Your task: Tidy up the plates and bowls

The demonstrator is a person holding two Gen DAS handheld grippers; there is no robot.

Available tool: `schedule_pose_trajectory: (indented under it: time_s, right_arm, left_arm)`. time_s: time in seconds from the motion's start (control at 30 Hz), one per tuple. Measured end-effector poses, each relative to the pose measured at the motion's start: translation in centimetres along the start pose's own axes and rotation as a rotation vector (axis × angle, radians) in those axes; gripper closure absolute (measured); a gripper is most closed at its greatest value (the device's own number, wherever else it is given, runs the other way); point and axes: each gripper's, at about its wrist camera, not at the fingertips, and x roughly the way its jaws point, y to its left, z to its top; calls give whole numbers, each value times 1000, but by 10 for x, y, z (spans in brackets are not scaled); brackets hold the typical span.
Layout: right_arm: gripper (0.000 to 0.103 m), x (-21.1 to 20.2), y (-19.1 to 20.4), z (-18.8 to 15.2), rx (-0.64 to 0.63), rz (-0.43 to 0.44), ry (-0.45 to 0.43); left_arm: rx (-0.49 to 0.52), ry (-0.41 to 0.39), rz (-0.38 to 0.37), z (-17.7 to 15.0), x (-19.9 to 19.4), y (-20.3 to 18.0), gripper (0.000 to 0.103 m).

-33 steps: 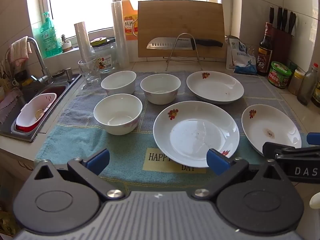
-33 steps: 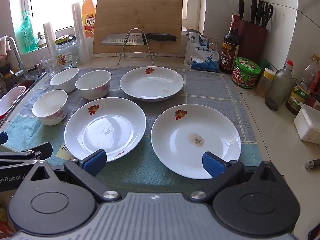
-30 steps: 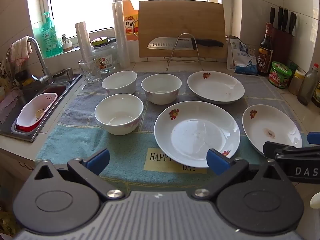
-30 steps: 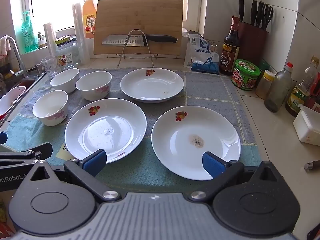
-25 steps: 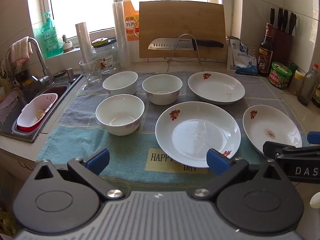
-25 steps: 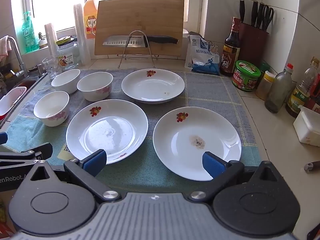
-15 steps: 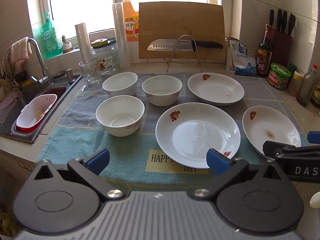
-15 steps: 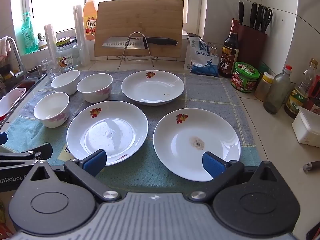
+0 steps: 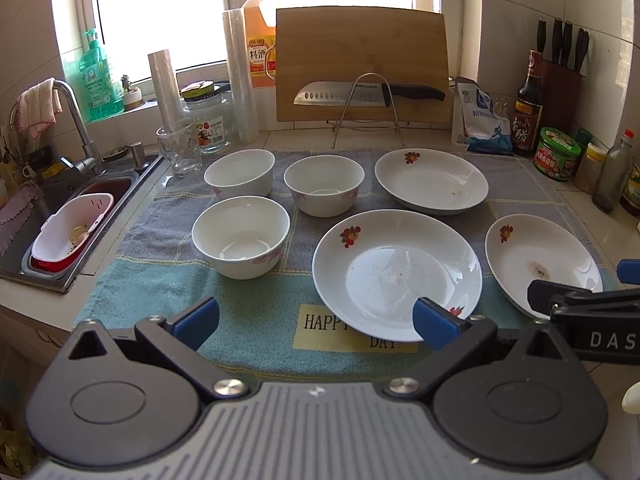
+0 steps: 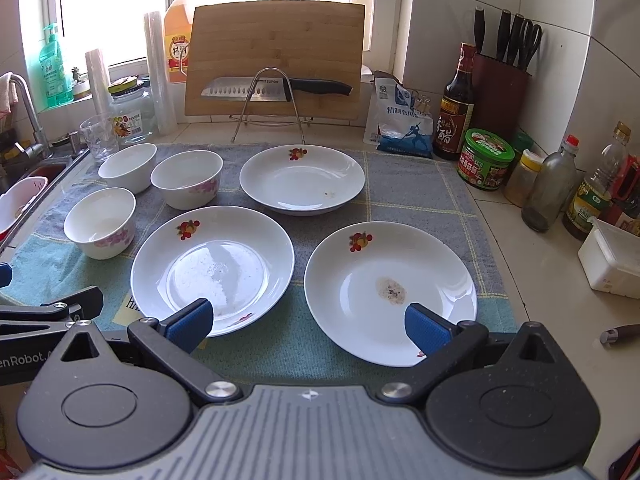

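Three white bowls and three white fruit-print plates lie on a towel. The nearest bowl point(image 9: 241, 236) sits left, with two bowls point(image 9: 239, 178) point(image 9: 324, 185) behind it. The middle plate point(image 9: 396, 274) point(image 10: 212, 268) is in front, the far plate point(image 9: 432, 186) point(image 10: 302, 178) behind it, and the stained right plate point(image 9: 542, 264) point(image 10: 390, 290) beside it. My left gripper point(image 9: 316, 322) hangs open above the towel's near edge, holding nothing. My right gripper point(image 10: 306, 326) is open too, its fingertips over the near rims of the middle and right plates.
A sink point(image 9: 60, 216) with a white basket lies left. A cutting board point(image 9: 360, 64), knife on a wire rack, glass point(image 9: 178, 152), jar and bottles line the back. Sauce bottles, a green-lidded jar point(image 10: 486, 164) and a white box point(image 10: 612, 258) crowd the right counter.
Both grippers have drifted slightly; the dishes sit a little lower in each view than a second ago. Nothing was grasped or moved.
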Motion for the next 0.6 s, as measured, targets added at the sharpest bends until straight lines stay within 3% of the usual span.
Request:
schedule_pose_trajectory:
  time_s: [0.6]
  right_arm:
    - [0, -1, 0, 2, -4, 1, -7]
  left_arm:
    - [2, 3, 4, 1, 2, 0, 1]
